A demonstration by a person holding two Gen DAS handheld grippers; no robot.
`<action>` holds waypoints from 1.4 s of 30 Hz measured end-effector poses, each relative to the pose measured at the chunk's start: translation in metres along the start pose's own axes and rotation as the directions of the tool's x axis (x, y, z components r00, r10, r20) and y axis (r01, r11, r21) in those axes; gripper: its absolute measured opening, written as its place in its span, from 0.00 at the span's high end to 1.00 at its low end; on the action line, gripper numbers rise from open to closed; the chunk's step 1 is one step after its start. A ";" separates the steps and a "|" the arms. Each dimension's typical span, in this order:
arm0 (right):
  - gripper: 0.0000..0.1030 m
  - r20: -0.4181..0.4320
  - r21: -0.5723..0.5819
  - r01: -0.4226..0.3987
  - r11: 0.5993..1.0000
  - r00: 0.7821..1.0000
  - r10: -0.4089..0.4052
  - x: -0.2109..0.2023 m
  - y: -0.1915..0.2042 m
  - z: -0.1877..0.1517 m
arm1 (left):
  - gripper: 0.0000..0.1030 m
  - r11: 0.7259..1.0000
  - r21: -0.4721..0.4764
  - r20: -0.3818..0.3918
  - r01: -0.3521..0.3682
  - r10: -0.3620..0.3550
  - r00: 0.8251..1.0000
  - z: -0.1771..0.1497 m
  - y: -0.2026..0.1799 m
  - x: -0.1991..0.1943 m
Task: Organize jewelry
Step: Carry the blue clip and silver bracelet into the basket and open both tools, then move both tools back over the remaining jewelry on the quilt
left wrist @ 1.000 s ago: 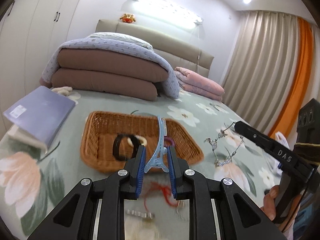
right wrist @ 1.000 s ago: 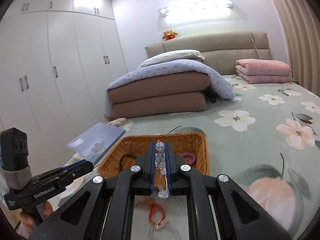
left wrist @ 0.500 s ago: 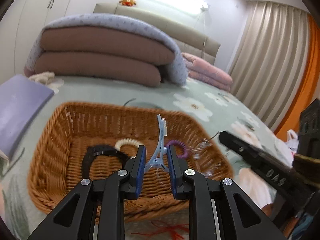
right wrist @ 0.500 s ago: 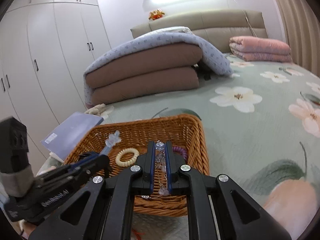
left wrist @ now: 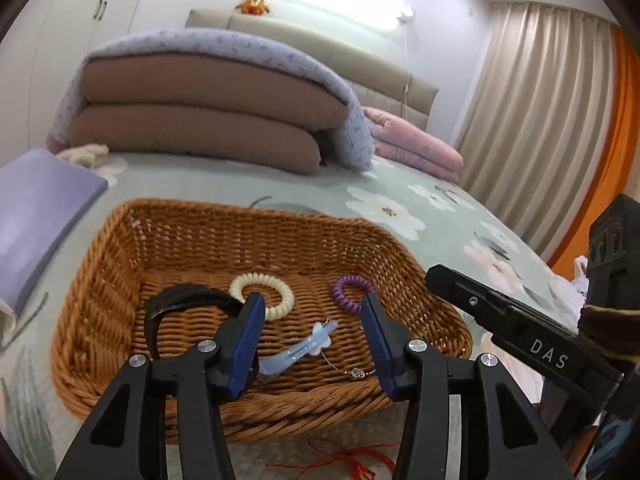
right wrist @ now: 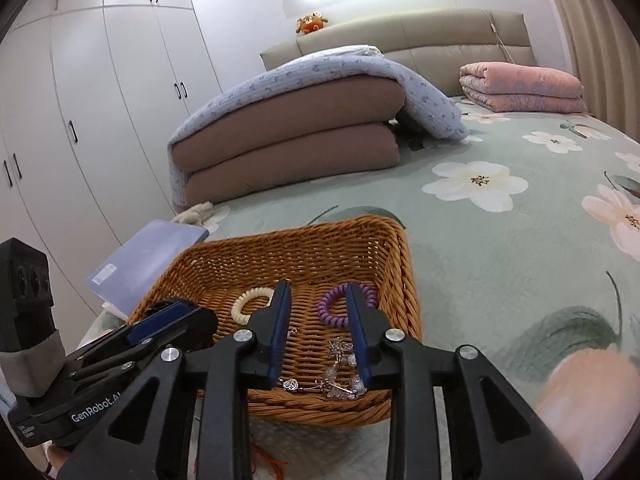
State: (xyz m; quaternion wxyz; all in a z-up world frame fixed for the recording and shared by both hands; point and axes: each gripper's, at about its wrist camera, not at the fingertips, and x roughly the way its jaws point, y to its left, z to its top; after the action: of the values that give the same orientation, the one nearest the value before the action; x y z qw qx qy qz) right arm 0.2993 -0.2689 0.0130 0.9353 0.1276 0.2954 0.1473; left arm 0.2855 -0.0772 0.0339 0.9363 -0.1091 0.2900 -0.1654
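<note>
From the left wrist, the left gripper (left wrist: 312, 340), jaws just opened, hangs over the brown woven wicker basket (left wrist: 100, 280) holding a pale blue plastic hair clip (left wrist: 296, 354), cream coil tie (left wrist: 262, 292) and purple coil tie (left wrist: 352, 292); from the right wrist, the right gripper (right wrist: 320, 332), jaws also just parted, is above a silver crystal chain (right wrist: 340, 376) lying there.

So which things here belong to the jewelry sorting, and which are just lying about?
Job:
- wicker basket
- blue hair clip
- crystal chain
- cream coil tie
- purple coil tie
- black band
- red cord

Lying about:
- folded quilts
- purple book
- plush toy
</note>
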 end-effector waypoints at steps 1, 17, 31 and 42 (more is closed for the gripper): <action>0.70 0.007 0.001 0.001 1.000 1.000 -0.001 -0.003 0.000 0.000 | 0.50 1.000 0.001 0.004 -0.002 0.002 1.000 0.000 -0.001 -0.003; 0.70 0.023 -0.081 0.030 0.996 0.999 -0.028 -0.123 0.053 -0.047 | 0.50 0.996 -0.093 0.091 -0.007 0.016 0.996 -0.016 0.041 -0.171; 0.70 -0.168 -0.052 -0.016 0.998 0.986 0.007 -0.089 0.022 -0.101 | 0.50 1.000 -0.013 -0.198 -0.012 0.009 0.980 -0.089 0.042 -0.120; 0.70 -0.280 -0.142 0.031 0.989 0.957 -0.070 -0.067 0.036 -0.117 | 0.54 0.998 0.062 -0.328 -0.006 0.027 0.944 -0.113 0.029 -0.094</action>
State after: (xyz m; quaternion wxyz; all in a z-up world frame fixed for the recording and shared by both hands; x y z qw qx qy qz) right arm 0.1703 -0.2415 -0.0335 0.8931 0.0333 0.4191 0.1601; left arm 0.1546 -0.0280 -0.0185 0.8790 -0.0491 0.4379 -0.1821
